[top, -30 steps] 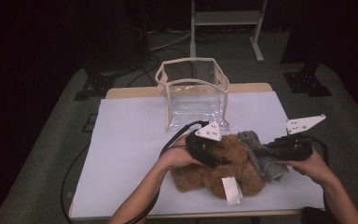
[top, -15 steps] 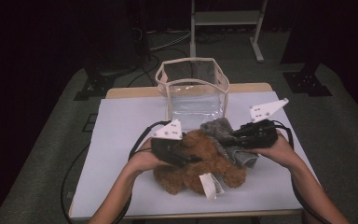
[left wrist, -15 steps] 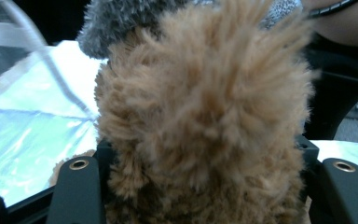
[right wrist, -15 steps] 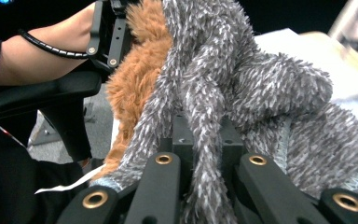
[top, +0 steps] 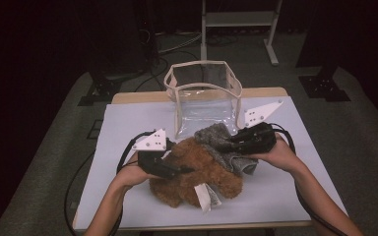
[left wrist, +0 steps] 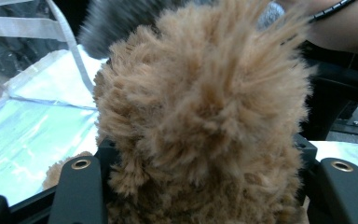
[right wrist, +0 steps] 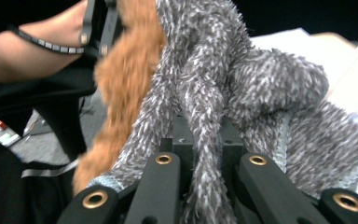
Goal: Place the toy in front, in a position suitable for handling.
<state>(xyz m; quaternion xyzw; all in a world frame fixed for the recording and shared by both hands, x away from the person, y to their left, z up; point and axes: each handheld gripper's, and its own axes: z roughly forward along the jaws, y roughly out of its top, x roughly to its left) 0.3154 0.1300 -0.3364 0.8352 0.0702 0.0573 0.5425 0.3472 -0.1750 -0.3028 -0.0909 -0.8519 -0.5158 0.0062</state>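
Both grippers grip a brown plush toy wearing a grey fuzzy garment, in front of a clear bag.

The left gripper [top: 177,170] holds the brown plush toy [top: 202,172] with fur bulging between its jaws; the right gripper [top: 226,143] pinches a fold of the grey fuzzy garment [top: 216,140] at the toy's far side. The toy lies on the white surface [top: 128,128], a white tag [top: 206,196] at its near edge. Just behind it stands the clear bag [top: 204,98], open-topped with beige trim.

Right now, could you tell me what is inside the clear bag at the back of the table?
Through the clear bag's walls and open top, nothing shows inside. The brown plush and grey plush lie in front of it, hiding its lower front edge.
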